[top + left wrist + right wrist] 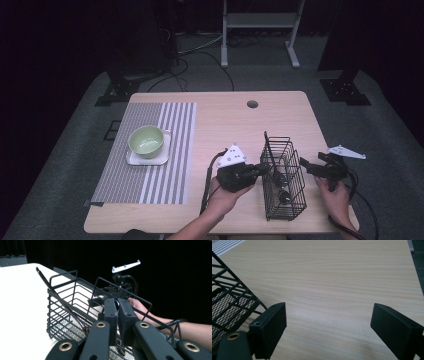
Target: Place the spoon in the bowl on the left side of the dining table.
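Basket (284,176), long axis away from person

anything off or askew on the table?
Nothing stands out. The black wire basket stands upright on the table, the green bowl sits upright on its white plate, and the striped mat lies flat. No spills.

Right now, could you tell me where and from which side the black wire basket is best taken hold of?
Grip the wire basket by its top rim wire, from a long side. The walls are thin open bars, so a tool can close over one. The left tool is already shut at the left rim; the right tool, open, could take the opposite rim.
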### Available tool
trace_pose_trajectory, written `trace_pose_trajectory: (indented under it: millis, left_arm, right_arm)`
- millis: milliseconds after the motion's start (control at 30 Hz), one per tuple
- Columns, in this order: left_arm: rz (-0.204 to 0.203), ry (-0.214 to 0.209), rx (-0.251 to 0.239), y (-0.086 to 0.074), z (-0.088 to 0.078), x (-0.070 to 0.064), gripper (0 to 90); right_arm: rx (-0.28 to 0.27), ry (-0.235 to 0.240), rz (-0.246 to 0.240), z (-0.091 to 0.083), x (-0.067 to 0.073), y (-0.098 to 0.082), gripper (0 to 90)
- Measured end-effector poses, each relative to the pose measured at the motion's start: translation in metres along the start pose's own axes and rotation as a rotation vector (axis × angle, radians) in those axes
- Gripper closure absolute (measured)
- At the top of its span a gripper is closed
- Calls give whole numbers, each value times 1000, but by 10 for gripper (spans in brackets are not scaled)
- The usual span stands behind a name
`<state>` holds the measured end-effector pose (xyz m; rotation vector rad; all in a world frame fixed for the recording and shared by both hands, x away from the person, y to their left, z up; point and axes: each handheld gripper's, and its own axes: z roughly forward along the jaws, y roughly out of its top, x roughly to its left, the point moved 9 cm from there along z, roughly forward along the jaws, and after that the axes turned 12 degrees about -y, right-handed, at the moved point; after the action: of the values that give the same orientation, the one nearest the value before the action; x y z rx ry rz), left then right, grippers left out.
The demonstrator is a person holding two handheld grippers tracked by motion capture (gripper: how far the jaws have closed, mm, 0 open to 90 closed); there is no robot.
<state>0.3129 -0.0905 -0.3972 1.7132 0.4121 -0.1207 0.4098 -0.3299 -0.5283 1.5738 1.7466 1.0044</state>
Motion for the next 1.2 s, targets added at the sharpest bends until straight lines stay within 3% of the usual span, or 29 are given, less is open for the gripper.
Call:
trace_pose_trajectory:
  millis: [133,233,733,933,1200]
  left_arm:
    - [-8,4,-14,2,-1,1,893]
    - [-38,-6,-43,6,-1,3,894]
    - [-50,-16,-43,16,-6,4,894]
    - [-76,-46,-55,21,-7,1,894]
    - [-87,-48,-59,28,-11,1,894]
  right_arm:
    - [-1,1,1,0,0,0,123]
    - [-4,1,4,0,-1,0,123]
    - [0,-1,5,0,-1,0,123]
    - [-1,-3,8,0,-1,0,123]
    - [0,-4,7,0,-1,0,123]
